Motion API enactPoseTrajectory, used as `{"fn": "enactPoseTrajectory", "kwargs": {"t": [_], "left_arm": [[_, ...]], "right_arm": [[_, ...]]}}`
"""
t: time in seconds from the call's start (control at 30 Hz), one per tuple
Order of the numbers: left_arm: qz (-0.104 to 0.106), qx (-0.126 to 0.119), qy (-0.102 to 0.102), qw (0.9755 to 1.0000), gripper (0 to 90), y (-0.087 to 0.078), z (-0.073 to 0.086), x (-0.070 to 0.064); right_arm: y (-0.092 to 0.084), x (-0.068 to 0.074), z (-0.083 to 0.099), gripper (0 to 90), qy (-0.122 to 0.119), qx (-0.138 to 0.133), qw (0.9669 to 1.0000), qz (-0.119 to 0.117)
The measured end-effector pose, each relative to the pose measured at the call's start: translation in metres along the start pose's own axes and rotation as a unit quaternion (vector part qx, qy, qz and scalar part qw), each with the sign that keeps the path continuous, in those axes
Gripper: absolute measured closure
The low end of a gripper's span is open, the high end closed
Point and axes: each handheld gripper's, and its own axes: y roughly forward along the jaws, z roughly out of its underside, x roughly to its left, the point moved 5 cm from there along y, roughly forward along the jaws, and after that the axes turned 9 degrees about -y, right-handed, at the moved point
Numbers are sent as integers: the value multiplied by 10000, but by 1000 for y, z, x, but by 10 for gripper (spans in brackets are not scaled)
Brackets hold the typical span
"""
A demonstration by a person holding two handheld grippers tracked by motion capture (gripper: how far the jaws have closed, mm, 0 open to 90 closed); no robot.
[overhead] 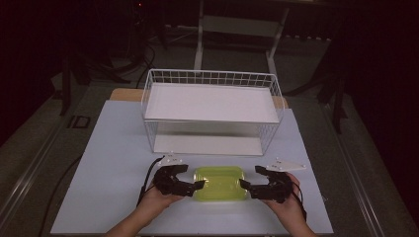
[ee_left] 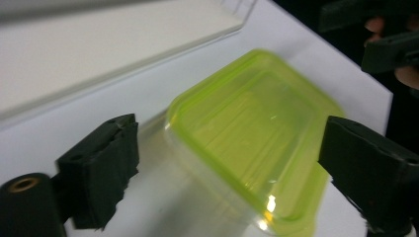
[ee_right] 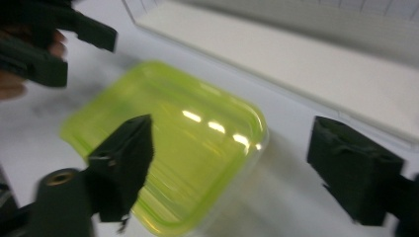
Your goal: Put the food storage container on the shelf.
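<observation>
A yellow-green see-through container with a lid lies flat on the pale table near its front edge. My left gripper is at the container's left end and my right gripper is at its right end. Both point inward. In the left gripper view the container lies between and beyond the spread jaws of my left gripper, which is open. The right gripper view has the container under my open right gripper. I cannot tell whether any jaw touches it.
A white wire basket rack with a flat upper shelf and a lower tray stands just behind the container. The pale table has free room left and right of the hands. Dark floor and stands surround the table.
</observation>
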Motion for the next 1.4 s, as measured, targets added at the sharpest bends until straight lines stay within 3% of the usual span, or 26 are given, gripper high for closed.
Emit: {"fn": "enactPoseTrajectory", "kwargs": {"t": [0.03, 0.1, 0.2, 0.33, 0.43, 0.5, 0.57, 0.6, 0.7, 0.77, 0.9, 1.07, 1.4], "left_arm": [[-33, 100, -142, 9998, 147, 3, 2, 3], [-94, 210, -225, 9995, 164, 6, 5, 5], [-28, 336, -314, 9989, 202, 9, 10, 6], [-106, 461, -436, 9979, 261, 14, 15, 7], [-107, 447, -417, 9981, 359, 15, 18, 6], [11, 391, -442, 9983, 439, 15, 19, 6], [118, 395, -392, 9984, 526, 14, 19, 3], [74, 398, -371, 9985, 546, 14, 19, 2], [135, 407, -399, 9983, 569, 14, 20, 2], [182, 397, -370, 9984, 583, 13, 22, 0], [223, 419, -325, 9983, 605, 10, 23, -2], [174, 420, -253, 9986, 623, 9, 24, -5], [127, 398, -331, 9986, 658, 6, 26, -10]], "right_arm": [[3, -1, 3, 234, 33, 32, 10000, 4], [11, -3, 8, 283, 73, 196, 9998, 24], [17, -2, 11, 316, 104, 271, 9996, -17], [21, 2, 14, 338, 105, 344, 9993, -50], [26, 4, 19, 342, 72, 478, 9988, -40], [27, 5, 20, 351, 131, 513, 9986, -93], [27, 3, 19, 402, 165, 499, 9986, -112], [27, 2, 19, 425, 212, 509, 9984, -114], [28, -1, 22, 463, 280, 592, 9978, -116], [27, -4, 24, 477, 500, 595, 9965, -298], [25, 0, 21, 560, 406, 564, 9971, -311], [22, 4, 21, 577, 453, 586, 9968, -312], [17, 9, 23, 597, 545, 613, 9963, -263]]}}
